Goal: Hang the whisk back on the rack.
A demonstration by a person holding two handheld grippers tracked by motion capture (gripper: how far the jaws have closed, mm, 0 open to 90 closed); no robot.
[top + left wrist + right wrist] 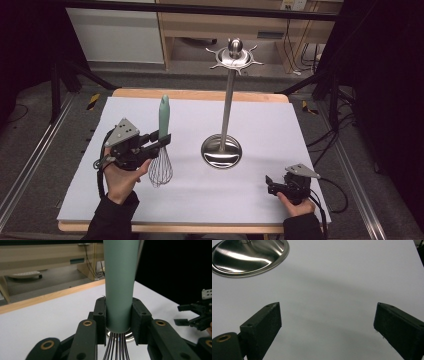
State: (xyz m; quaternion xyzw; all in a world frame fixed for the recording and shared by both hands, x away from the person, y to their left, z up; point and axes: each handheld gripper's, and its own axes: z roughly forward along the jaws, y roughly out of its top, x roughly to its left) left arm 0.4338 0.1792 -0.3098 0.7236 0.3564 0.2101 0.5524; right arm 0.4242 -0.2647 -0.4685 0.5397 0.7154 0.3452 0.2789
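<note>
- White sheeting covers the wooden-edged table, with dark floor and pale cabinets beyond.
- At the table's left side the left gripper reaches level toward the middle, jaws clamped on the green handle of the whisk; handle up, wires hanging down, probably just clear of the sheet.
- Near the front right corner the right gripper rests low, jaws spread wide around nothing.
- Between them stands the steel utensil stand, well apart from both.

steel utensil stand upright on white table sheet, wooden shelving behind
</note>
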